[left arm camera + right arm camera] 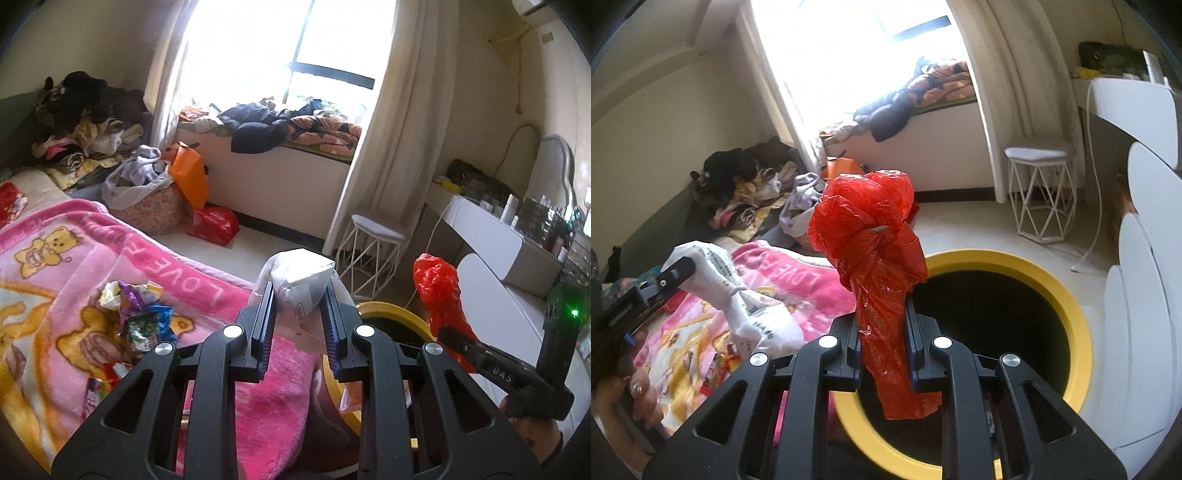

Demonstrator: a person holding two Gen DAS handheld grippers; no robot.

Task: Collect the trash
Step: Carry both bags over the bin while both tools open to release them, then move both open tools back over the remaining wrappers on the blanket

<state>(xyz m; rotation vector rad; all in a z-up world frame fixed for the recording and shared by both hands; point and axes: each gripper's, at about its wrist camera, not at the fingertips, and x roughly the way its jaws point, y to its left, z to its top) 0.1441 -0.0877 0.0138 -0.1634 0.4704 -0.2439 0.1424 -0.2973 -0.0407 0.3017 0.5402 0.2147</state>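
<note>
Here, left tongs (pixel 299 295) clamped on white bag (pixel 301 275); right tongs (pixel 882 321) clamped on red bag (pixel 875 236), above yellow bin rim (pixel 1067 306)

We are in a lived-in bedroom of a home. A bed with a pink teddy-bear blanket (pixel 122 266) fills the left, clothes (pixel 81 118) are heaped beside it, cream curtains (pixel 391 147) frame a bright window seat (pixel 280 170), and a white vanity (pixel 491 229) with a wire-legged stool (pixel 373 240) lines the right wall.
</note>
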